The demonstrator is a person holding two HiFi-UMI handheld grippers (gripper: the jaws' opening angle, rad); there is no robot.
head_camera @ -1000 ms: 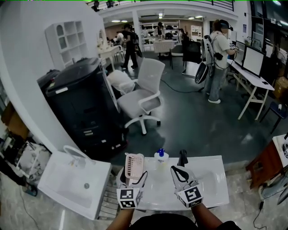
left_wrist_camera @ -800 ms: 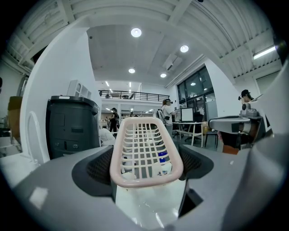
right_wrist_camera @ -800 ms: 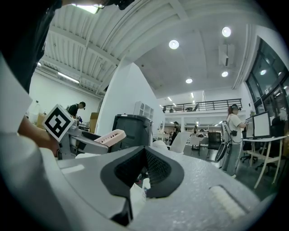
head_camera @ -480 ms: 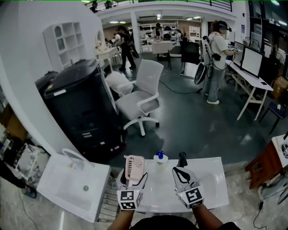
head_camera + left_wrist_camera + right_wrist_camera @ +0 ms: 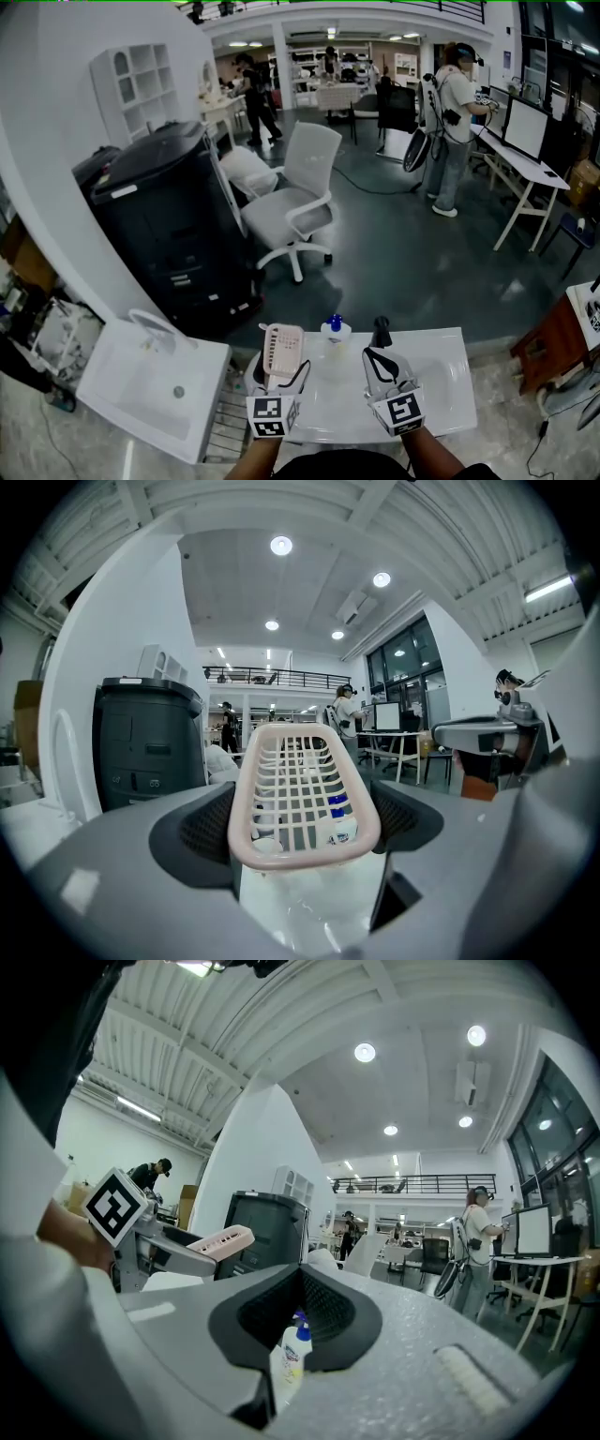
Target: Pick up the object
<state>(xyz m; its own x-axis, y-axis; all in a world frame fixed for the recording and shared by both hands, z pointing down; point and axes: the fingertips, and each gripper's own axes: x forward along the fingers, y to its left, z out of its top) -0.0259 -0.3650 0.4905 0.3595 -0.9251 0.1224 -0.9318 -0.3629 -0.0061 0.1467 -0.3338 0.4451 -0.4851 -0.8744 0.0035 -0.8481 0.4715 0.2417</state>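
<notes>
A pale pink slotted basket stands on end between the fingers of my left gripper, which is shut on it above the white basin top. In the left gripper view the basket fills the space between the jaws of the left gripper. Just beyond it on the basin's far edge stands a white bottle with a blue cap. My right gripper hovers beside it, jaws together and empty. The right gripper view shows the bottle through the slit below the right gripper's jaws.
A black faucet rises at the basin's far edge. Another white sink unit lies to the left, with a black cabinet and a white office chair beyond. A brown stool stands at the right. People stand far back.
Both grippers have stayed almost in place, and the basket is still held. A person in the far background has walked a little to the left.
</notes>
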